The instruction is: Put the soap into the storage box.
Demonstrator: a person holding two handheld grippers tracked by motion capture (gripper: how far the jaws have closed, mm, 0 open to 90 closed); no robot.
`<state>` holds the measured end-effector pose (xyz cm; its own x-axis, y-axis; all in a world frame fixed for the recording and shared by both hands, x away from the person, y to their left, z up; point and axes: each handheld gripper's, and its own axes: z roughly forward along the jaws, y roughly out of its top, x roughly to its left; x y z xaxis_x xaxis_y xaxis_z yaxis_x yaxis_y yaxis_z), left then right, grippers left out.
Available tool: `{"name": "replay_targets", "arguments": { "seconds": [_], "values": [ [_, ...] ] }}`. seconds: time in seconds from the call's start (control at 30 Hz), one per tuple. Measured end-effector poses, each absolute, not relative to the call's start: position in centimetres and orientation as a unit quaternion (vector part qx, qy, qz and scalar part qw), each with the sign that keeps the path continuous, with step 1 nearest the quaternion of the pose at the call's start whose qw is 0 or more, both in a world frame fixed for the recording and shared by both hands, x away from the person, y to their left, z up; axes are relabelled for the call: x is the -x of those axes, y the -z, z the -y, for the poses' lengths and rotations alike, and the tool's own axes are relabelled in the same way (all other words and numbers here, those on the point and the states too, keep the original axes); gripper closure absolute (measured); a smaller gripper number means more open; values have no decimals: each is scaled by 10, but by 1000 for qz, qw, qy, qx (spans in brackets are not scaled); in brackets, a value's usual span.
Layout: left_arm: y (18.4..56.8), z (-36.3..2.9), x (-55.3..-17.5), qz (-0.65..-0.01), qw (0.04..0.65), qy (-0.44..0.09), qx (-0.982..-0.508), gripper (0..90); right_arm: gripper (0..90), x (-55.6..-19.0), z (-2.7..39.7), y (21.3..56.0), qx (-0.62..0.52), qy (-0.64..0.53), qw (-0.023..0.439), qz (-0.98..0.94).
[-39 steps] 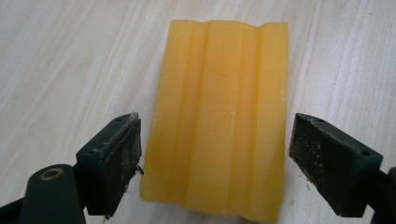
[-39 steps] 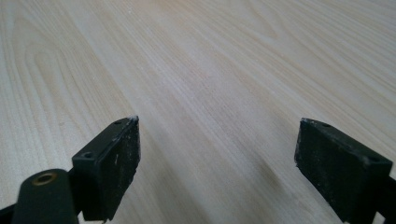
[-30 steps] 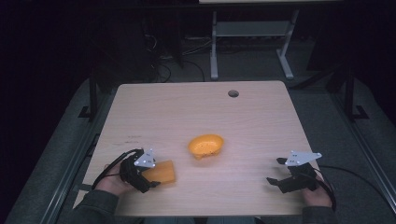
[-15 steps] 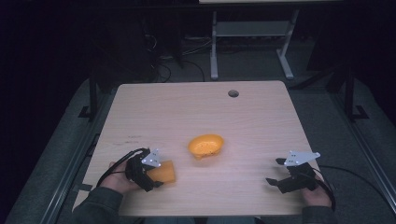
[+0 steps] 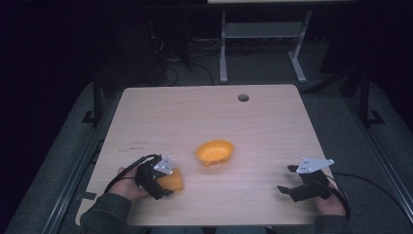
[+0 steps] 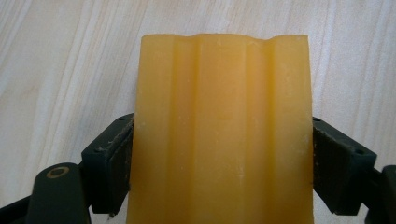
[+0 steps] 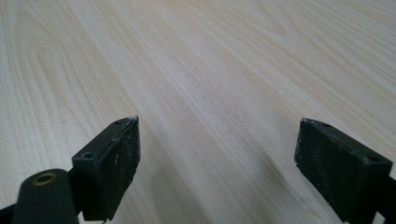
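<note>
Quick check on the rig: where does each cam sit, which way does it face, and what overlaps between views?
High view: above the person's side, looking forward and down on the table; forearms, both hands, left gripper, right gripper show.
Left gripper view: rides that gripper, looks along its jaws closed on the orange block.
Right gripper view: rides the right gripper, jaws apart over bare wood.
Shared: the block appears in the high and left gripper views.

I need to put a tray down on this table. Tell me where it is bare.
The far half of the table is bare from the orange bowl back to the cable hole. The stretch between the bowl and the right gripper is bare too. The near left corner is crowded: the left gripper clamps the orange block there.
</note>
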<state>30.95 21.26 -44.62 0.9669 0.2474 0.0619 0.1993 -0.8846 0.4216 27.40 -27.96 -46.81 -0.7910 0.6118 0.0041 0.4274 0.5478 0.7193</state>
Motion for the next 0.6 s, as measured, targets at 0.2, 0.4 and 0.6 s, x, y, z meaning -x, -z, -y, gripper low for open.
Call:
{"name": "replay_targets", "arguments": {
  "seconds": [0.2, 0.4, 0.6],
  "values": [
    [447, -213, -309, -115, 215, -57, -968, 187, 137, -274, 280, 468, -297, -371, 125, -871],
    [447, -213, -308, -117, 216, -63, -967, 191, 137, -274, 280, 468, -298, -371, 125, -871],
    [444, -214, -305, -118, 214, -70, -967, 206, 137, -273, 280, 468, -301, -372, 126, -869]
  ]
}}
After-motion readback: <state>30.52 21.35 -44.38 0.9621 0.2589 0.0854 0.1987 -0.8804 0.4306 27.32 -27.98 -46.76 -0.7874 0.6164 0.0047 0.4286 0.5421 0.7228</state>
